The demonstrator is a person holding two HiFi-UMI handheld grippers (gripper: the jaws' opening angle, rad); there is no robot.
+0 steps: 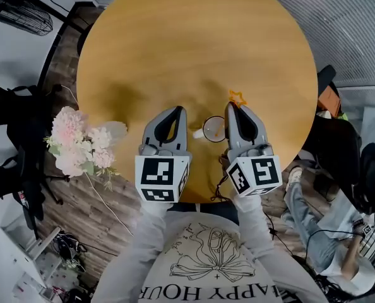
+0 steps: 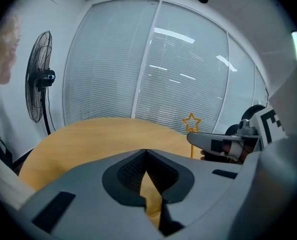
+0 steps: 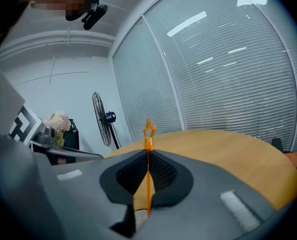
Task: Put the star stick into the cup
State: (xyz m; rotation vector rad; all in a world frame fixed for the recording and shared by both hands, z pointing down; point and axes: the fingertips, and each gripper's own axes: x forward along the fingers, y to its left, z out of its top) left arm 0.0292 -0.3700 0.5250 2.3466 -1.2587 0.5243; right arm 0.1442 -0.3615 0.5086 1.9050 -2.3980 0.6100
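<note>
An orange star stick (image 1: 237, 98) stands upright in my right gripper (image 1: 233, 106), which is shut on its thin stem. In the right gripper view the star (image 3: 148, 130) rises above the closed jaws and the stem runs down between them. A small pale cup (image 1: 214, 129) sits on the round wooden table (image 1: 194, 36) near its front edge, between the two grippers and just left of the right one. My left gripper (image 1: 177, 110) hovers left of the cup, shut with nothing in it (image 2: 146, 152). The left gripper view shows the star (image 2: 191, 121) and the right gripper (image 2: 223, 144) at its right.
A bunch of pink flowers (image 1: 79, 145) stands off the table's left edge. A floor fan (image 1: 23, 14) is at the far left, seen also as the fan (image 2: 38, 84) by the window blinds. Dark chairs and bags crowd the right side (image 1: 339, 144).
</note>
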